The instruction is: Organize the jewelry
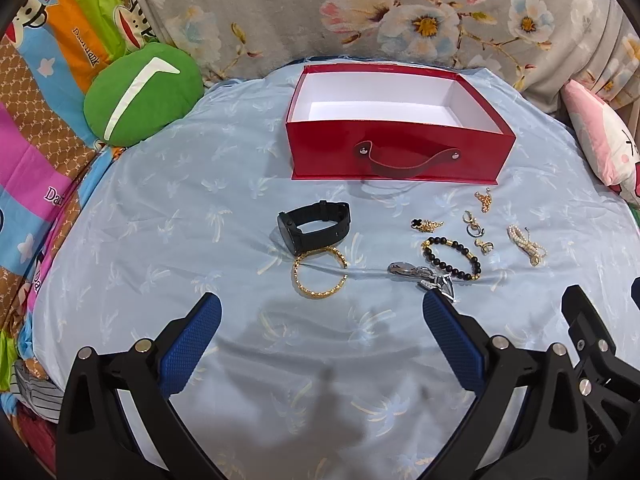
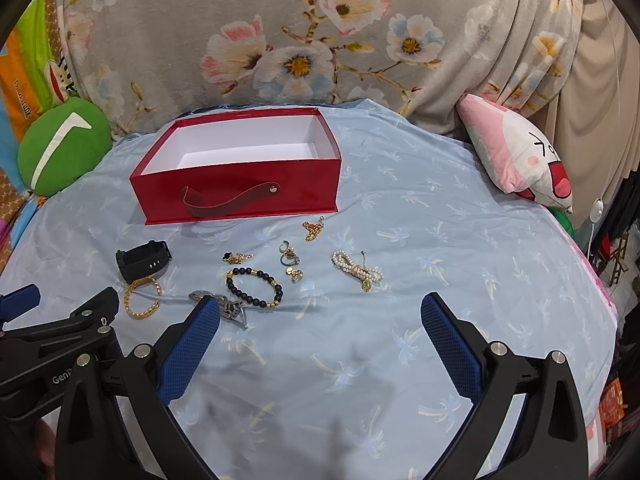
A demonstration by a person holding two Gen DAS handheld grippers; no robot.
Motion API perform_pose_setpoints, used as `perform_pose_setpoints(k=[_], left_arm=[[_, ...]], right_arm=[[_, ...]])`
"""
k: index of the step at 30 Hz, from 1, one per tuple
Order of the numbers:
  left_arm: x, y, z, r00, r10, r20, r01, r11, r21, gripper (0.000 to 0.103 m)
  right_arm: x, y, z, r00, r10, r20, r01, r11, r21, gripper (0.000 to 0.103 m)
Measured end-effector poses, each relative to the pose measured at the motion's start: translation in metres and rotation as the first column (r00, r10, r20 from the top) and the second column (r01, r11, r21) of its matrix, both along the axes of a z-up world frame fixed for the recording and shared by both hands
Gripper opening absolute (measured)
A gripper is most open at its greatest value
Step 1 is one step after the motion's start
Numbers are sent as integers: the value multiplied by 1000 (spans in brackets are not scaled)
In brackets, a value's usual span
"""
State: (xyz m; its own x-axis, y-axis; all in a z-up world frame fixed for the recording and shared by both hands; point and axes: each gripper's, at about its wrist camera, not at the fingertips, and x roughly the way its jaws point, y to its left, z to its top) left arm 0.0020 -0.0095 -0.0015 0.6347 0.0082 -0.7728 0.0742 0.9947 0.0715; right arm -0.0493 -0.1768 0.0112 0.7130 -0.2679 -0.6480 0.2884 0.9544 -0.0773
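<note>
An open red box [image 1: 400, 152] [image 2: 240, 196] with a white, empty inside stands on the light blue sheet. In front of it lie a black watch [image 1: 316, 226] [image 2: 142, 262], a gold bangle [image 1: 320, 276] [image 2: 142, 298], a silver watch [image 1: 420, 274] [image 2: 224, 306], a black bead bracelet [image 1: 452, 258] [image 2: 254, 286], a pearl bracelet [image 1: 526, 244] [image 2: 358, 270] and several small gold earrings [image 1: 476, 224] [image 2: 292, 260]. My left gripper [image 1: 322, 310] is open, above the sheet just short of the bangle. My right gripper [image 2: 320, 310] is open, near the silver watch.
A green round cushion [image 1: 140, 96] lies at the back left and a pink cushion [image 2: 516, 152] at the back right. A floral blanket [image 1: 360, 12] rises behind the box. The bed edge drops off on the right [image 2: 600, 280].
</note>
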Motion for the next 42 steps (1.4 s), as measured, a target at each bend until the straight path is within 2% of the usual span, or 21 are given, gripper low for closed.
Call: perform_pose_setpoints(k=[12, 42], left_arm=[[-2, -1, -5, 1000, 14, 14, -14, 1000, 28, 98], [-6, 2, -9, 1000, 25, 0, -25, 999, 28, 98]], right_arm=[[0, -4, -6, 1000, -6, -18, 6, 1000, 15, 98], [-1, 2, -11, 1000, 0, -28, 1, 1000, 19, 98]])
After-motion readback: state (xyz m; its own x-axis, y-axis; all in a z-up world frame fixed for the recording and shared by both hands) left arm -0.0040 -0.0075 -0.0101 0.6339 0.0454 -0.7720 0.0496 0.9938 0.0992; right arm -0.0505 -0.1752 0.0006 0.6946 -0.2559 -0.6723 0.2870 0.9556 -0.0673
